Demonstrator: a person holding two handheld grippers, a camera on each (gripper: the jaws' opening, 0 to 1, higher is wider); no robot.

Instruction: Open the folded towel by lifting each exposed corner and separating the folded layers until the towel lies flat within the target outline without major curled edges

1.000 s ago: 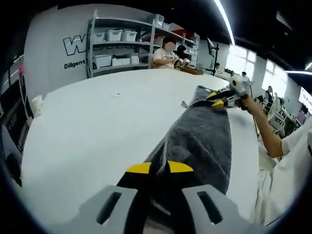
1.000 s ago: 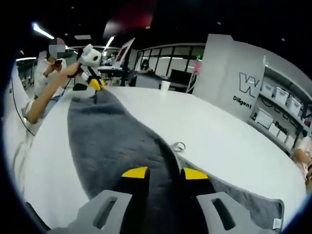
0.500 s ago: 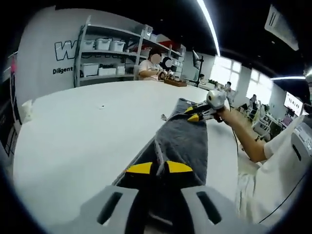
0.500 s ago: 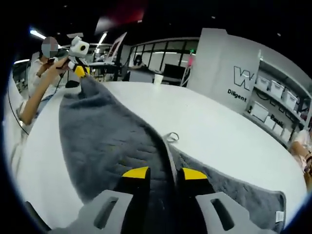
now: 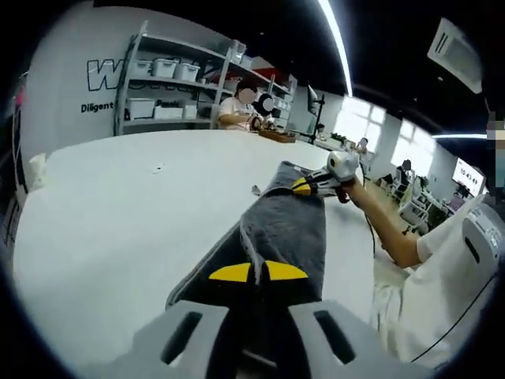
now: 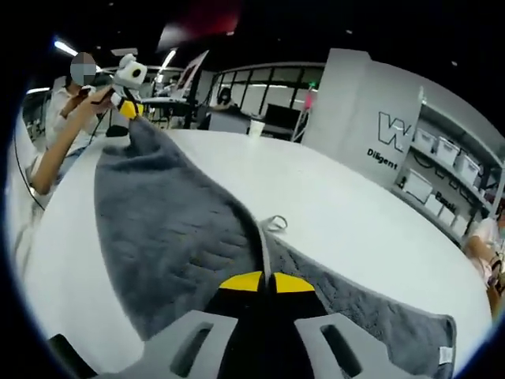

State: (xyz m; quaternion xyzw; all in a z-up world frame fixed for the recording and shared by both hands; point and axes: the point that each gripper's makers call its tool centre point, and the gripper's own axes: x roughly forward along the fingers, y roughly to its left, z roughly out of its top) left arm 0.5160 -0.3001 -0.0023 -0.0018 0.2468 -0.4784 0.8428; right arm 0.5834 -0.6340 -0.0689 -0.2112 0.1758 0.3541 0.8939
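Grey towel [image 5: 288, 229] stretched taut above the white table [image 5: 118, 205] between my left gripper [image 5: 258, 272] and right gripper [image 6: 264, 282], each clamped on a corner.

In the right gripper view, the right gripper [image 6: 263, 281] rises from the bottom with its yellow-tipped jaws pinched together on an edge of the grey towel [image 6: 170, 229]. The towel spreads away over the white table [image 6: 355, 213], one part running up to the far left, another trailing to the lower right, where a small white tag [image 6: 446, 354] sits at its corner. A hanging loop [image 6: 275, 223] lies on the table at the towel's edge. At the far end the left gripper [image 6: 126, 106], held in a person's hand [image 6: 93, 96], grips the towel's raised corner. A paper cup [image 6: 256, 129] stands near the table's far edge, and shelves with white bins [image 6: 454, 170] line the right wall.
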